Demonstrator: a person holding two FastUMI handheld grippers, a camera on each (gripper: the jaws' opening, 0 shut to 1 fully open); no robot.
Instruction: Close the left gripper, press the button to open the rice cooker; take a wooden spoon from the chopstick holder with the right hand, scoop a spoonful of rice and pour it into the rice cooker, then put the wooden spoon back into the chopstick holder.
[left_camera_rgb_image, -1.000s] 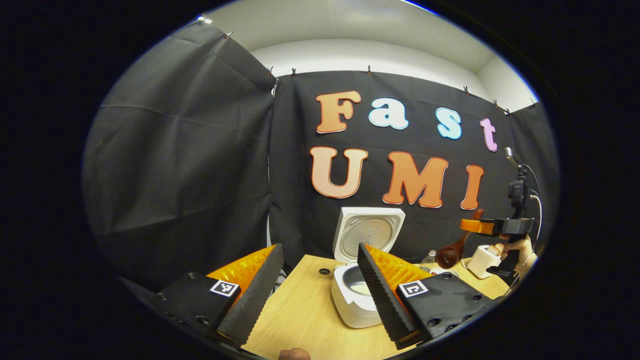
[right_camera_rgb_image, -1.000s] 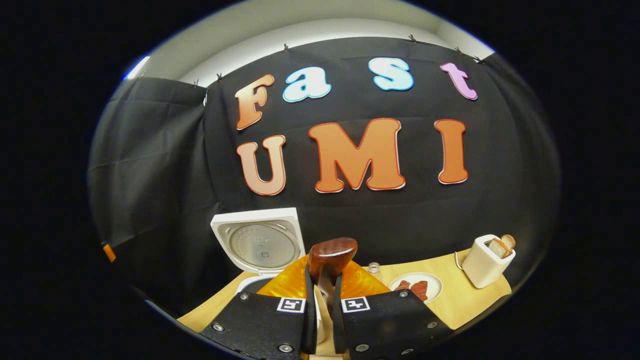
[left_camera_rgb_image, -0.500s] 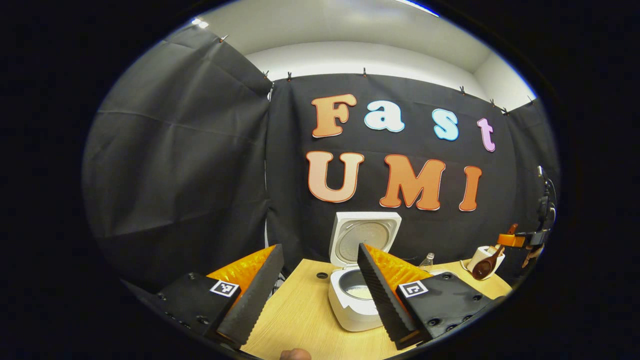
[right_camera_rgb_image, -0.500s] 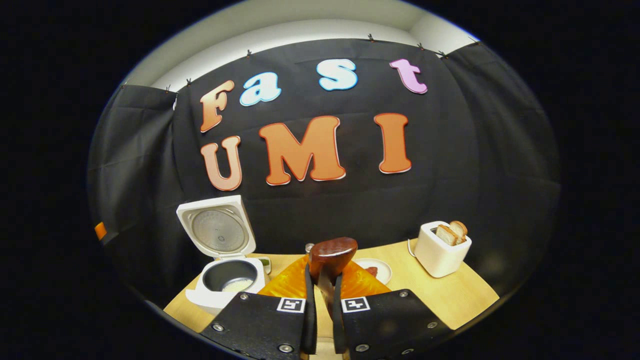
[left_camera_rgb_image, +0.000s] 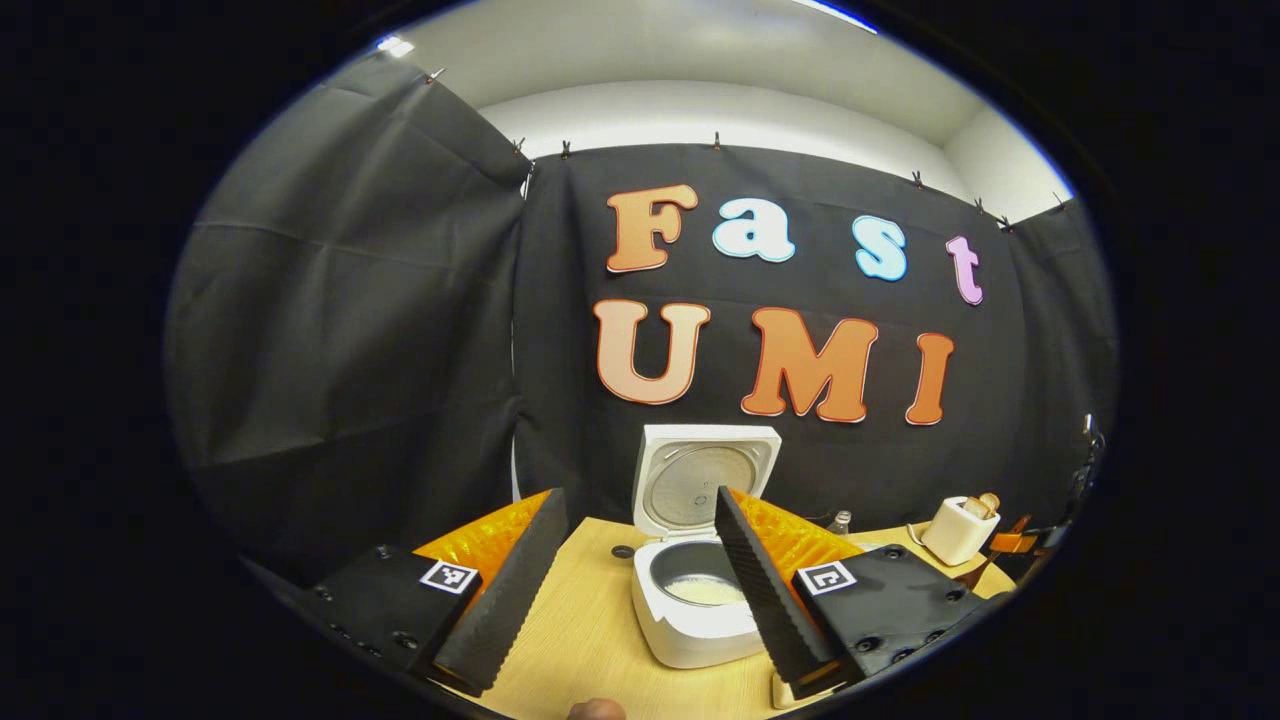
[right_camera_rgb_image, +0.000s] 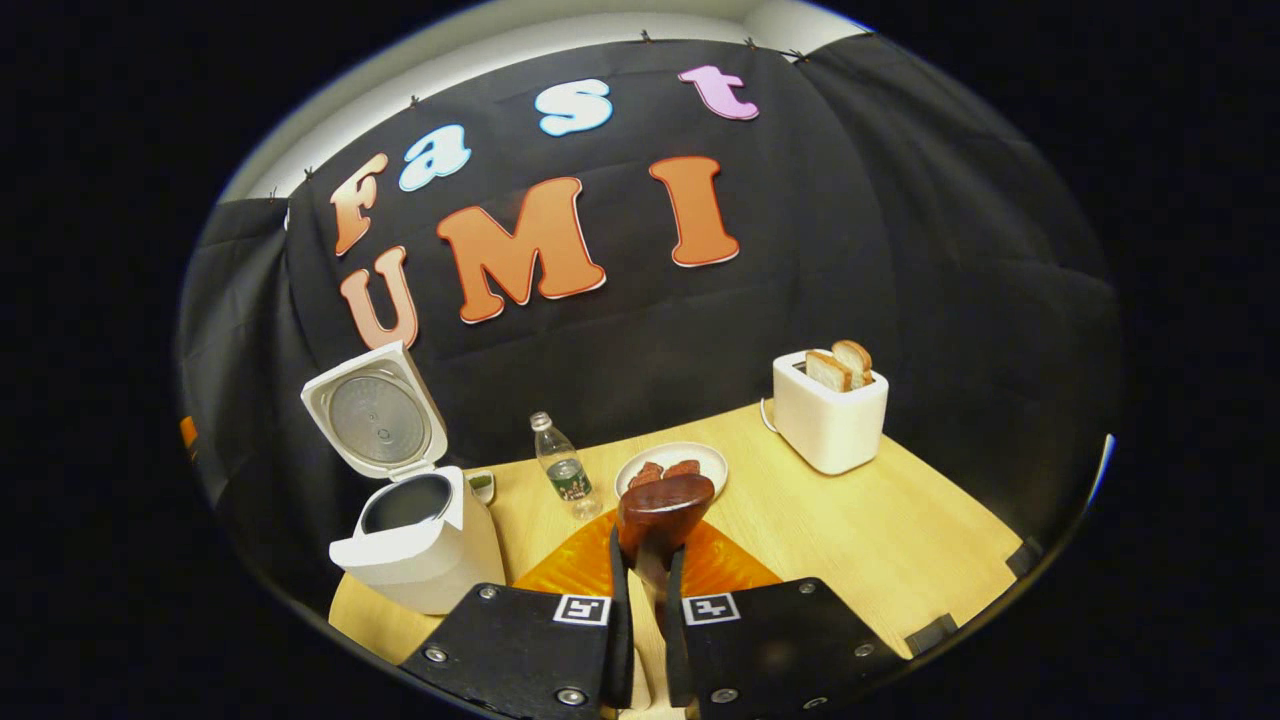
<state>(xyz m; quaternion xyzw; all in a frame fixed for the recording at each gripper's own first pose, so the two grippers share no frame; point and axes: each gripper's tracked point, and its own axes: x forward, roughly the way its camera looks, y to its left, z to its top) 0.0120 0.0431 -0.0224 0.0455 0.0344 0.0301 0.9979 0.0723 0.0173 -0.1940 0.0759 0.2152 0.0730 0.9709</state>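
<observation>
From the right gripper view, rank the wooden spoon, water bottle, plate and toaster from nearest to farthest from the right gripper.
1. wooden spoon: clamped in the right gripper.
2. water bottle: just ahead, slightly left; plate, just ahead, centre. Too close to call.
3. toaster: far right, near the booth wall.

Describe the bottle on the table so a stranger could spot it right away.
In the right gripper view, find the white rice cooker with its lid up at the left of the wooden table. Just right of it, before the plate, stands the bottle. It is the one clear, slim, upright thing, with a dark label band.
</observation>
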